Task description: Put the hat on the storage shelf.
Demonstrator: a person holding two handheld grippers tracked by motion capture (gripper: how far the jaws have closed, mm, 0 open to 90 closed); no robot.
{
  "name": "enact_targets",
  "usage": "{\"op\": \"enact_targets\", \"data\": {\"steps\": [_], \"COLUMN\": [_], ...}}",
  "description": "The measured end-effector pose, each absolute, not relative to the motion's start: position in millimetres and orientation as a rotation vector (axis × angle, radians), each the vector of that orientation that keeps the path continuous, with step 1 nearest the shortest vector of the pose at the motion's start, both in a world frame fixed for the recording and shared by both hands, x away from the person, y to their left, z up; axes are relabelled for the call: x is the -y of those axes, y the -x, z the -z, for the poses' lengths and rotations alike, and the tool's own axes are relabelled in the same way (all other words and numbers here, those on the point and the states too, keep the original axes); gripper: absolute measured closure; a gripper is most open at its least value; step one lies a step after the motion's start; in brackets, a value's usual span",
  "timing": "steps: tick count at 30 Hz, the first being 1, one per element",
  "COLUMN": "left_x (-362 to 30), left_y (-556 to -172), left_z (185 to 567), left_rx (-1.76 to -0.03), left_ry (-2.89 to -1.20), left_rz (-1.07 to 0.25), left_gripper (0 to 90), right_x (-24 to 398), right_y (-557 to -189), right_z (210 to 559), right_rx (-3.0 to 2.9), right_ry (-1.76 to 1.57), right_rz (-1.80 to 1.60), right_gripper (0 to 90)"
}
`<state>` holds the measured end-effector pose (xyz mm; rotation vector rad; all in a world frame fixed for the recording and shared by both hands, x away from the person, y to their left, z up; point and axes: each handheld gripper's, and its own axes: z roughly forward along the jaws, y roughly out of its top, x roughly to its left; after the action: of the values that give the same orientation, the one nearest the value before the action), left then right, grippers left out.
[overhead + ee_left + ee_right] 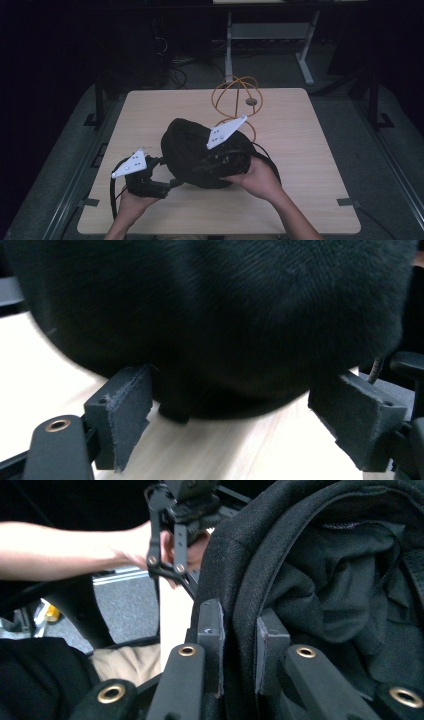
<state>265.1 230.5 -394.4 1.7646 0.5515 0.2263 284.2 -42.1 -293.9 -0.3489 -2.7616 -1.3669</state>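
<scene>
Two claws are at work in your hands near the front edge of the tabletop (150, 107). Your left claw (245, 410) stands released, its jaws spread wide with the black bag (215, 310) just ahead of them; in the left gripper view neither pad (125, 410) presses on the cloth, and the bag's rounded side bulges close above the wood. Your right claw (239, 650) is clenched on the bag's rim (240, 595), the edge of the fabric pinched between both pads, with the bag's open, crumpled inside to one side of them. From above, the bag (187, 150) sits in the middle of the tabletop, between your two hands, your right hand (257, 177) against its near side. Farther back, just behind the bag, stands an orange wire frame (235, 97).
</scene>
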Motion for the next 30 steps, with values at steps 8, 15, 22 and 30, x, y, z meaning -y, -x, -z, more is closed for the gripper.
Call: {"op": "enact_targets", "data": {"steps": [8, 15, 22, 30], "left_x": [-220, -224, -229, -233], "left_y": [-267, -271, -268, -265], "left_z": [386, 383, 373, 359], "left_rx": [-0.524, -0.481, -0.469, -0.458], "left_ry": [-1.723, -1.673, -1.662, -1.663], "left_rz": [-0.324, -0.331, -0.337, -0.37], "left_gripper": [43.5, 77.3, 84.9, 85.4], "right_x": [29, 24, 29, 37], "right_y": [-288, -290, -291, -294], "right_z": [291, 291, 287, 285], "right_rx": [2.722, 2.687, 2.653, 2.602], "right_ry": [0.31, 0.301, 0.307, 0.35], "right_rz": [1.378, 1.389, 1.442, 1.497], "right_gripper": [78.0, 78.9, 78.5, 76.4]}}
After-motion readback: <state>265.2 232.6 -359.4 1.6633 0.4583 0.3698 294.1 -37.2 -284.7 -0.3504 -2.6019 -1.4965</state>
